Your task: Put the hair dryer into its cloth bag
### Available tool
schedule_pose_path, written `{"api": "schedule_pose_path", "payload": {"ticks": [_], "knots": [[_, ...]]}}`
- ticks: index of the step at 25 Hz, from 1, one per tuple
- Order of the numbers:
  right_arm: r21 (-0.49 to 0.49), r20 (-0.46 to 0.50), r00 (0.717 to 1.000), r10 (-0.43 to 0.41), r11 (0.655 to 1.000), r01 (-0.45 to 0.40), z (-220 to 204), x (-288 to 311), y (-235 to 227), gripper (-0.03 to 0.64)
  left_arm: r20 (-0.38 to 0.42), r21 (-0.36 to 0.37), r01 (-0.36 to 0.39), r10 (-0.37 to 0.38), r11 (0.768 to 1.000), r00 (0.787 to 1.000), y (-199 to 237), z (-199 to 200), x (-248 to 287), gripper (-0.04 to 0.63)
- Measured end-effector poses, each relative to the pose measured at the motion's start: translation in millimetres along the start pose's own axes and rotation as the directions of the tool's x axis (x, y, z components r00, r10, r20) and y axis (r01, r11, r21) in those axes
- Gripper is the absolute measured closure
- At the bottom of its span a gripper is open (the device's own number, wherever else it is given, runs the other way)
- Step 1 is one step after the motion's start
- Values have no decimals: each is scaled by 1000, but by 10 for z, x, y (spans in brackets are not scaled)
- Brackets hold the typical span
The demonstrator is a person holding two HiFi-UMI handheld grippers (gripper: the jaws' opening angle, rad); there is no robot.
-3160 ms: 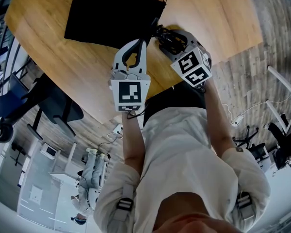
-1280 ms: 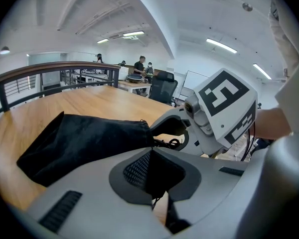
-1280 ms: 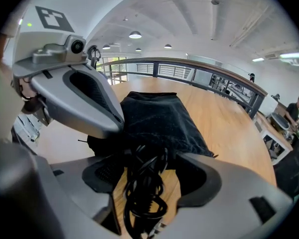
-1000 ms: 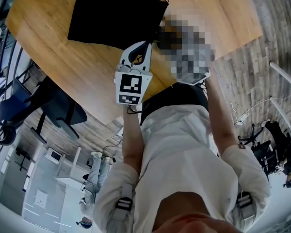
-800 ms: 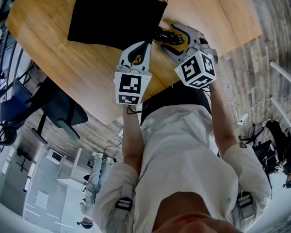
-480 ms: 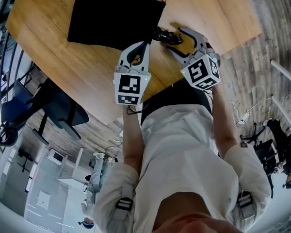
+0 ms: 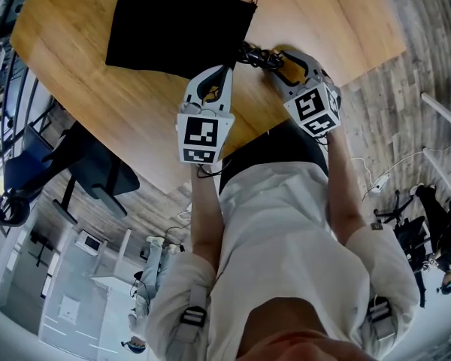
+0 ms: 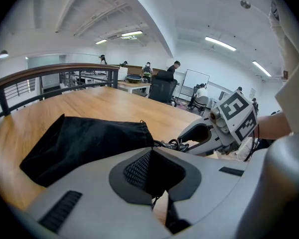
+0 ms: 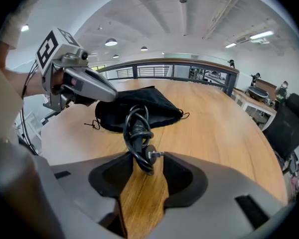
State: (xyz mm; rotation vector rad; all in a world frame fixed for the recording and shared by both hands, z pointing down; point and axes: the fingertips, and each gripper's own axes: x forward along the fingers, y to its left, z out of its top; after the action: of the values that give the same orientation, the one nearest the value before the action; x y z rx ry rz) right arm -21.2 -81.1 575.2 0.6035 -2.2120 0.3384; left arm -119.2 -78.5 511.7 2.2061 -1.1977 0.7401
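Hair dryer: the body is not visible, only its cord [image 9: 138,133]. The cord is coiled, with the plug at the near end, and lies on the bench [image 7: 323,13] just outside the mouth of the bag [image 7: 177,25], which its far end reaches.

Bag: black cloth, lying flat on the bench with its mouth toward the person.

Right hand-held gripper [image 9: 147,158]: it is pitched steeply down toward the bench, beside the bag's mouth. The jaws are partly apart and closing, with the coil between them. The plug's pin is at one pad, and no firm press on the cord is evident.

Left hand-held gripper [image 8: 151,153]: it is angled down at the near corner of the bag's mouth. The jaws are together, with black cloth of the bag pinched between the pads.

Arms: both forearms reach forward from the torso toward the bag. The left forearm [image 7: 203,216] is nearly straight out. The right forearm [image 7: 342,194] is angled inward.
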Motion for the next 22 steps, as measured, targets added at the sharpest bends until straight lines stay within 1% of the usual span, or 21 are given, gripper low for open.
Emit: {"api": "schedule_pose_path", "payload": {"ticks": [6, 11, 22], "knots": [[5, -15, 1000, 18, 1000, -18, -2, 2, 7, 425, 3, -2, -1, 1, 1000, 1000, -7, -7, -19, 574], [9, -18, 1000, 6, 1000, -6, 14, -28, -38, 428, 7, -1, -2, 2, 1000, 1000, -19, 5, -24, 574], [12, 38, 999, 23, 1000, -24, 256, 56, -46, 430, 14, 1, -5, 5, 1000, 1000, -20, 34, -42, 574]]}}
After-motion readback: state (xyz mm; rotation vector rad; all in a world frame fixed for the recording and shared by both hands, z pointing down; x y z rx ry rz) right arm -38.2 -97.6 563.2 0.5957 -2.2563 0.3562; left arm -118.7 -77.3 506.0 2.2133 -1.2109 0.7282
